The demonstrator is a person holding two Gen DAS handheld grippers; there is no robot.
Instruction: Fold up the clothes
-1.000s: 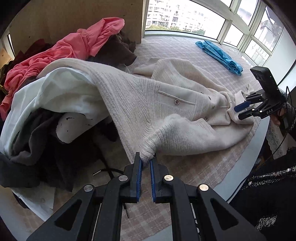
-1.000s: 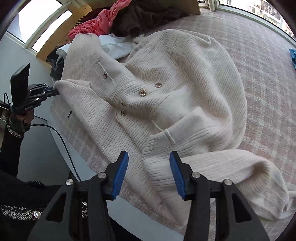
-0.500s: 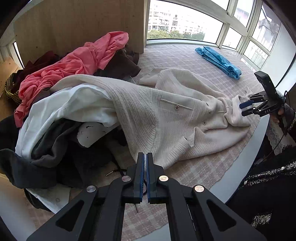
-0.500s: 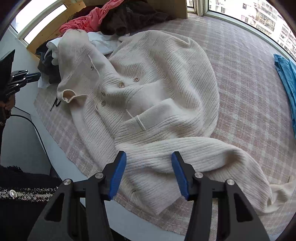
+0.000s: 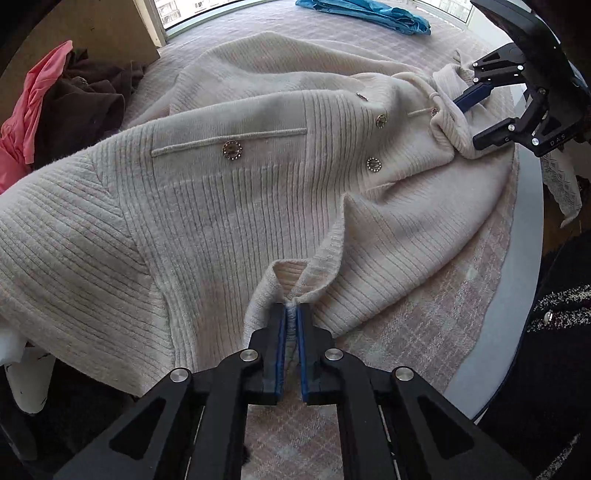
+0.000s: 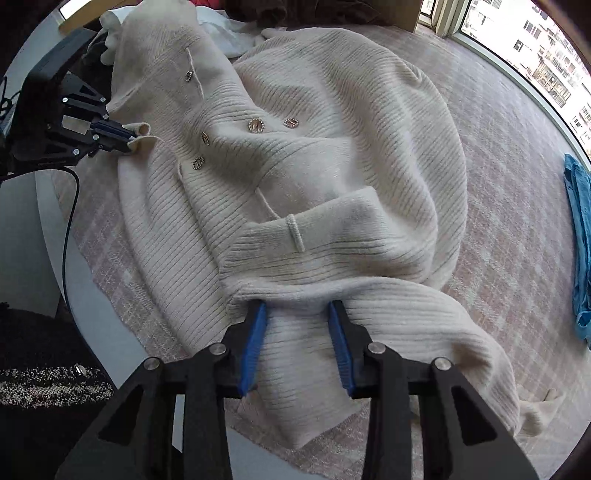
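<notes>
Cream ribbed cardigan (image 5: 258, 192) sprawls mid-frame on the checked cloth (image 6: 517, 184). Left gripper (image 5: 291, 314) is clamped on a hem fold; right gripper (image 6: 297, 314) has just been closing, its 2 jaws apart astride the sleeve. Pinch fully, then pull both edges taut.

Fuzzy ribbed knit cardigan (image 5: 258, 192) with shiny metal buttons (image 5: 232, 150) on woven checked cloth (image 6: 517, 184)

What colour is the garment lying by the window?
Bright blue garment; clearest in the left wrist view.
</notes>
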